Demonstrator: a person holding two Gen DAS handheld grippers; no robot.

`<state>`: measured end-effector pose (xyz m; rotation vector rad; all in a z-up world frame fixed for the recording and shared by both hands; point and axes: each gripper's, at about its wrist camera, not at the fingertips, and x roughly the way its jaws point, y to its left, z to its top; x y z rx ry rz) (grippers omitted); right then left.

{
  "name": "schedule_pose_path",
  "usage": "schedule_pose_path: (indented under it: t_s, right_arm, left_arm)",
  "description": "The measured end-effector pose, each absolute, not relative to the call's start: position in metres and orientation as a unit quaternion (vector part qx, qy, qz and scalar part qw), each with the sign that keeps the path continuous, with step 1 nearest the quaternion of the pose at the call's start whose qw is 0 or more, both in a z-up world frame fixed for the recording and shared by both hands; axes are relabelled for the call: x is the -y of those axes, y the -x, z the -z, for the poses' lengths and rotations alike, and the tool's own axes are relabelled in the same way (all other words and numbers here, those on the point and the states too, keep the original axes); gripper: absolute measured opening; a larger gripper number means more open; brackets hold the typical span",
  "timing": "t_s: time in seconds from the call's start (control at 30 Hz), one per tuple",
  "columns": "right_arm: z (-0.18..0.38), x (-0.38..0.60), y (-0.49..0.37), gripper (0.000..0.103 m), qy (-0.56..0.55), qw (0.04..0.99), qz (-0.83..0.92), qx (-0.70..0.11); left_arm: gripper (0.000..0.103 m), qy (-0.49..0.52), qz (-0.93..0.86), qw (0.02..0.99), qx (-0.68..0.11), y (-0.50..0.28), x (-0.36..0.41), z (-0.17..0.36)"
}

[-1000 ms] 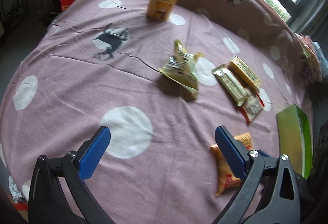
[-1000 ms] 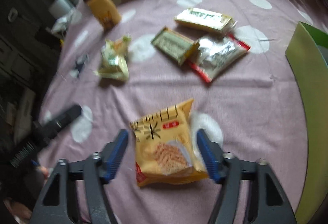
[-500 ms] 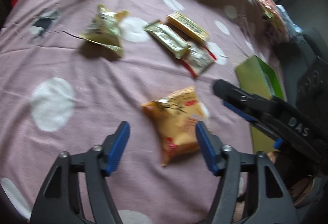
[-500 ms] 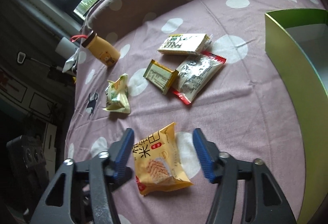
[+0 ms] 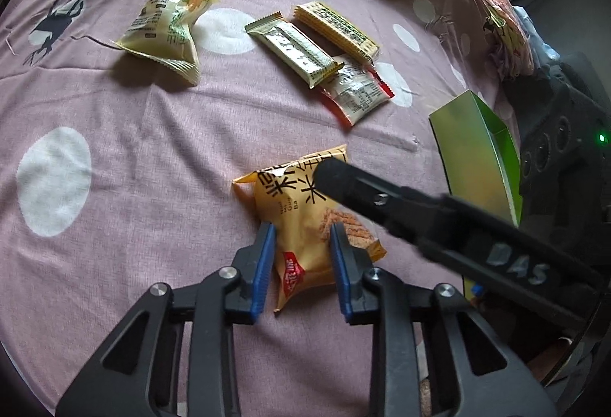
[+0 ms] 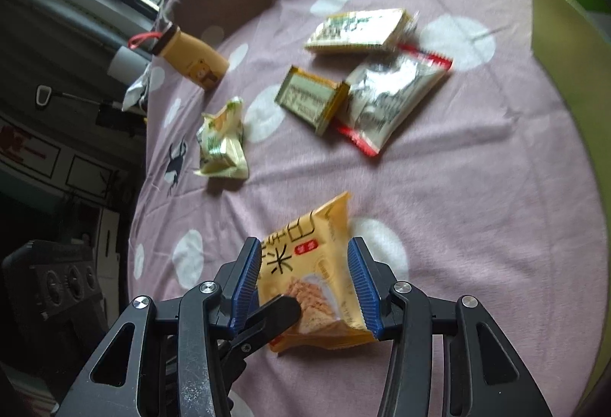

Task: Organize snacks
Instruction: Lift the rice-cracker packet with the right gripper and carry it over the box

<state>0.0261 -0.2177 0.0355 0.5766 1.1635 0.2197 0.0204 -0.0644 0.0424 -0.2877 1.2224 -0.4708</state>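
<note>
Closing from both sides, the left gripper and the right gripper each have the orange snack packet between their blue pads, the left narrowed onto its near end with the bag puckered, the right still a little wider, pads at the packet's edges. That packet lies on the pink dotted cloth, with the pale green pouch at about ten o'clock from it, three flat packets near twelve and the green box at two
</note>
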Motion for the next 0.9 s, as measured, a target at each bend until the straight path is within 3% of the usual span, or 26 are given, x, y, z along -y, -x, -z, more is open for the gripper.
schedule_pose_path:
  t_s: [0.23,0.9]
  right_arm:
    - [-0.05,0.213,-0.019,0.05,-0.245,0.81,-0.095,-0.524]
    - [-0.137,0.26,0.028,0.05,-0.244,0.891,-0.037,-0.381]
  left_arm:
    - [0.026,0.112,0.216,0.814,-0.527,-0.015,0.069,-0.06]
    - [0.026,0.092,0.305,0.868,-0.382,0.015,0.114,-0.127]
